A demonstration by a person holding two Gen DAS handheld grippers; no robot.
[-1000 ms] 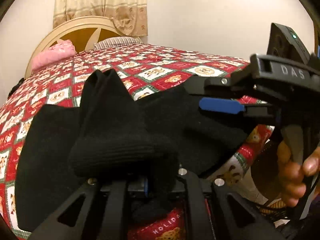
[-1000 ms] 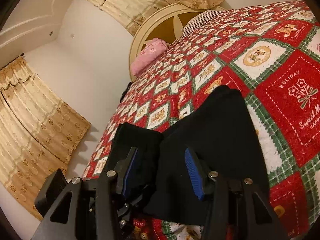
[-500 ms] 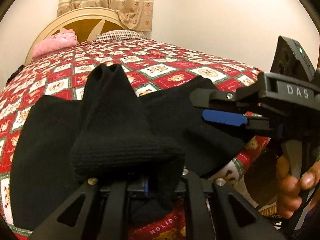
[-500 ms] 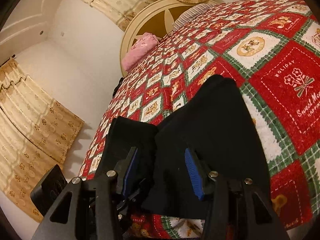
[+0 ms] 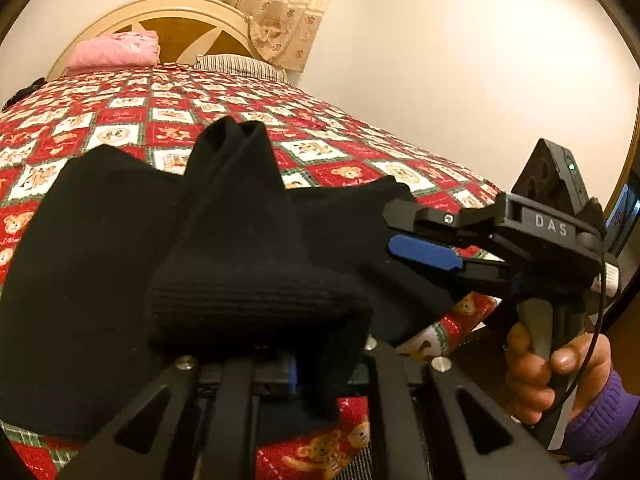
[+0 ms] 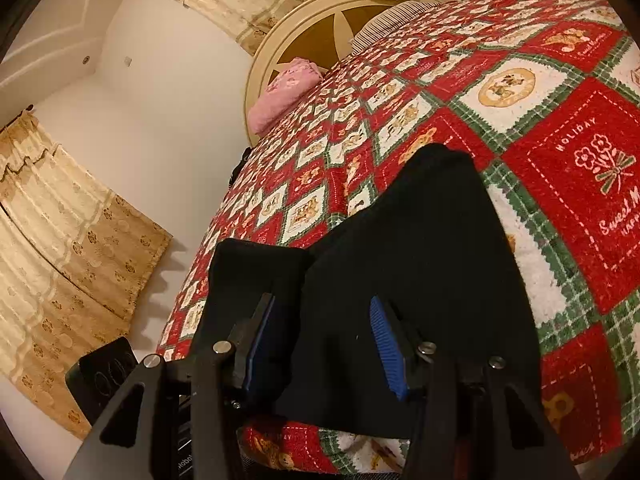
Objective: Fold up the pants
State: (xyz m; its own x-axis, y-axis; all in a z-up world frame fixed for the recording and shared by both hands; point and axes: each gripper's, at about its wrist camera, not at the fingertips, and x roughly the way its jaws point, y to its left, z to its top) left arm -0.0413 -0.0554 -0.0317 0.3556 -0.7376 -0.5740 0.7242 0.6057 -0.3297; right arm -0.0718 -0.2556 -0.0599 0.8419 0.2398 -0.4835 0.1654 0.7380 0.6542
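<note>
So the black pants (image 5: 100,272) are lying on the bed (image 5: 168,120), and the left tool (image 5: 280,364) is clamped on a bunched-up fold right at its tip. The right tool (image 6: 320,344) is half open with fabric sitting between its pads, not pinched as far as I can tell. The legs run away from both tools toward the headboard (image 5: 120,12), so I'd guess the fold goes that way.

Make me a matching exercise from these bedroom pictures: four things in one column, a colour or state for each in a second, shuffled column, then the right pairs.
Things
1. knitted pants
2. folded blanket at the headboard
3. left tongs
4. right tongs

States
A. pink
B. jaws apart, fabric between the pads
C. black, lying on the patchwork bedspread
D. shut on a raised bunch of fabric

Pairs: 1-C, 2-A, 3-D, 4-B
</note>
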